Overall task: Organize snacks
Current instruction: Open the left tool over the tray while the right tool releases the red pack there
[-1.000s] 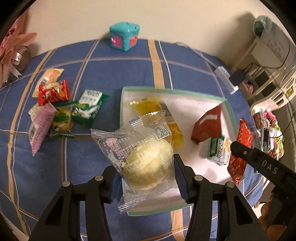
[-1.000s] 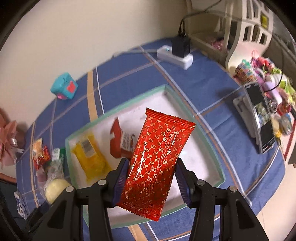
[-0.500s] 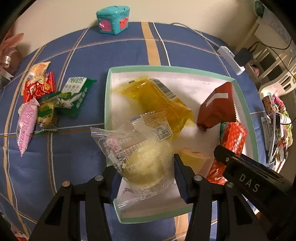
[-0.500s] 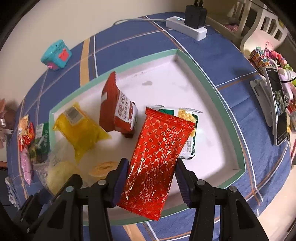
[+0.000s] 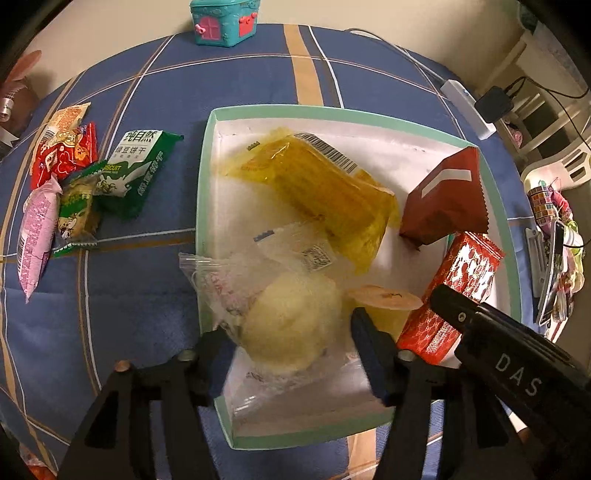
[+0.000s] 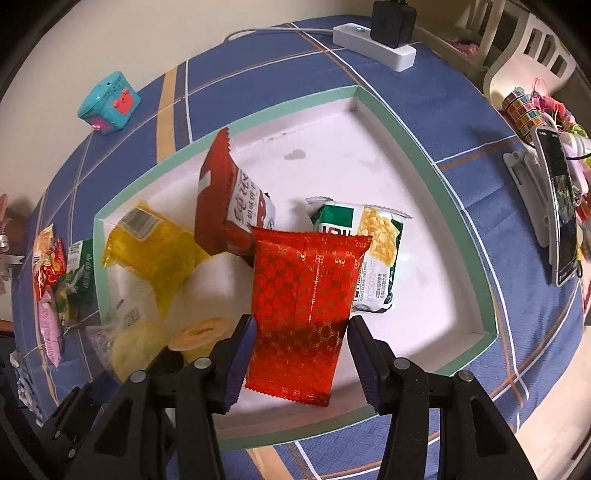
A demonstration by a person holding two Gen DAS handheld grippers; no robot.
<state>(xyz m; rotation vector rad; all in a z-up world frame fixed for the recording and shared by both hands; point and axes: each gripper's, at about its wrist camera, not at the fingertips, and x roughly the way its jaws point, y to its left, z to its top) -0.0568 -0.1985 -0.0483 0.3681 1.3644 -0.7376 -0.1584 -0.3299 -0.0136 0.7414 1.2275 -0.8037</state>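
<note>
A white tray with a green rim (image 5: pixel 205 177) sits on the blue checked cloth. In the left wrist view, a pale bun in a clear wrapper (image 5: pixel 288 325) lies at the tray's near left corner. It sits between the fingers of my left gripper (image 5: pixel 291 350), whose jaws are opening, with a gap showing on both sides of the bun. In the right wrist view, a red packet with a gold pattern (image 6: pixel 303 295) rests in the tray (image 6: pixel 406 136). My right gripper (image 6: pixel 301 354) straddles the packet's lower end; its jaws are opening and the pads stand just off it.
The tray also holds a yellow packet (image 5: pixel 317 184), a dark red packet (image 5: pixel 443 199), a jelly cup (image 5: pixel 384 299) and a green-white packet (image 6: pixel 373 258). Several snacks (image 5: pixel 129 173) lie on the cloth to the left. A teal toy box (image 5: pixel 225 22), a power strip (image 6: pixel 373 37) and a phone on a stand (image 6: pixel 561 210) ring the table.
Both grippers sank toward the tray, each with its snack. Their jaws have since widened, letting go of the bun and the red packet, which now rest in the tray.
</note>
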